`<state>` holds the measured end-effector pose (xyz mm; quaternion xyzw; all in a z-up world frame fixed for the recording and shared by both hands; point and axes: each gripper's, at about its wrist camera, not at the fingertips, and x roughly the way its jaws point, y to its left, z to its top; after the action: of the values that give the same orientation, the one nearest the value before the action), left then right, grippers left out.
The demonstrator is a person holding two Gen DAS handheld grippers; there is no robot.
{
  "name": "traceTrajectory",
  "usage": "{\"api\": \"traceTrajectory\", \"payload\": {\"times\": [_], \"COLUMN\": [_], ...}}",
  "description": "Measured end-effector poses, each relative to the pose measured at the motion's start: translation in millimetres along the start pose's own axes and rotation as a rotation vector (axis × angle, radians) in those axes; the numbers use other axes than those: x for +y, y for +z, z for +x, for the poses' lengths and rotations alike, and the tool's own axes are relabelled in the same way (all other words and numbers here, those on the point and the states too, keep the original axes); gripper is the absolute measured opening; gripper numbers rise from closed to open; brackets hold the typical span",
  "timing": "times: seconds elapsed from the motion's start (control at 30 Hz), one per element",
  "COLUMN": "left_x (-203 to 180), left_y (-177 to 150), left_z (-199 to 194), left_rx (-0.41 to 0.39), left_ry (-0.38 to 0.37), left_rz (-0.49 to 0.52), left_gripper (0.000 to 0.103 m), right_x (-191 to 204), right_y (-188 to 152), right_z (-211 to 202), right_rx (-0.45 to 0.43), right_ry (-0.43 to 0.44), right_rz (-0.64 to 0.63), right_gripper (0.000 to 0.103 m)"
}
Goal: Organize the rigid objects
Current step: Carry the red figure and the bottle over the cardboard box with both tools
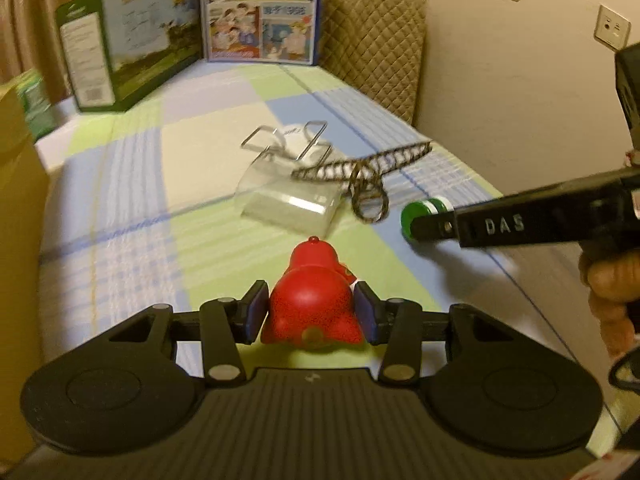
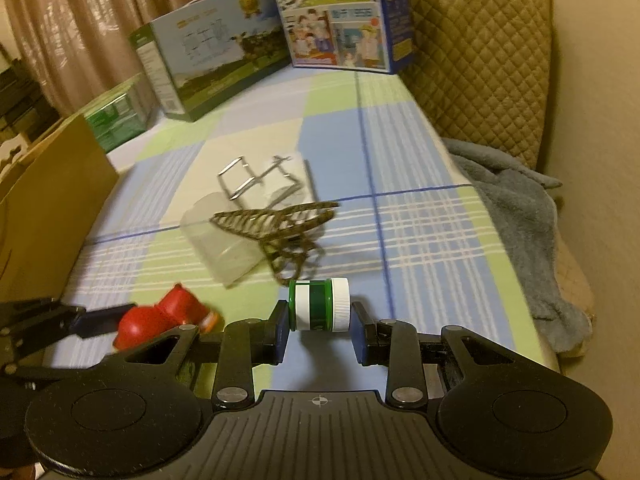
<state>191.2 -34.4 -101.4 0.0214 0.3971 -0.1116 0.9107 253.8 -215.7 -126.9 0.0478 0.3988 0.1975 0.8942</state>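
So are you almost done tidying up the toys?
Not nearly. Nothing looks put away yet. In hand: the left hand-held gripper is shut on the red toy, and the right hand-held gripper is shut on the green jar. Still lying loose on the checked cloth: the clear box, the wire clip and the cord.

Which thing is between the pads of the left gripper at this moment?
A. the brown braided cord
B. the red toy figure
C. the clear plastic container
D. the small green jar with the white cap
B: in the left wrist view the left gripper has its blue pads pressed on both sides of the red toy figure, while the green jar sits in the right gripper.
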Motion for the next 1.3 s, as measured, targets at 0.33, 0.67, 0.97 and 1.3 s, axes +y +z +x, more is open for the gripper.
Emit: {"api": "traceTrajectory", "payload": {"times": [0.33, 0.67, 0.97, 1.3], "left_x": [4, 1, 0, 5], "left_y": [-15, -21, -21, -23], "left_z": [-11, -3, -11, -36], "left_rx": [-0.028, -0.013, -0.016, -0.012], "left_ry": [-0.026, -0.043, -0.019, 0.007], "left_rz": [0.046, 0.059, 0.059, 0.020], "left_gripper": [0.043, 0.042, 0.041, 0.041], "right_x": [13, 12, 12, 20], "right_y": [-5, -5, -4, -11], "right_z": [2, 3, 1, -12], "right_rx": [0.013, 0.014, 0.005, -0.007], "right_ry": [0.015, 0.013, 0.013, 0.025], "right_rz": [-0.028, -0.026, -0.026, -0.016], "right_gripper": [0.028, 0.028, 0.028, 0.028]}}
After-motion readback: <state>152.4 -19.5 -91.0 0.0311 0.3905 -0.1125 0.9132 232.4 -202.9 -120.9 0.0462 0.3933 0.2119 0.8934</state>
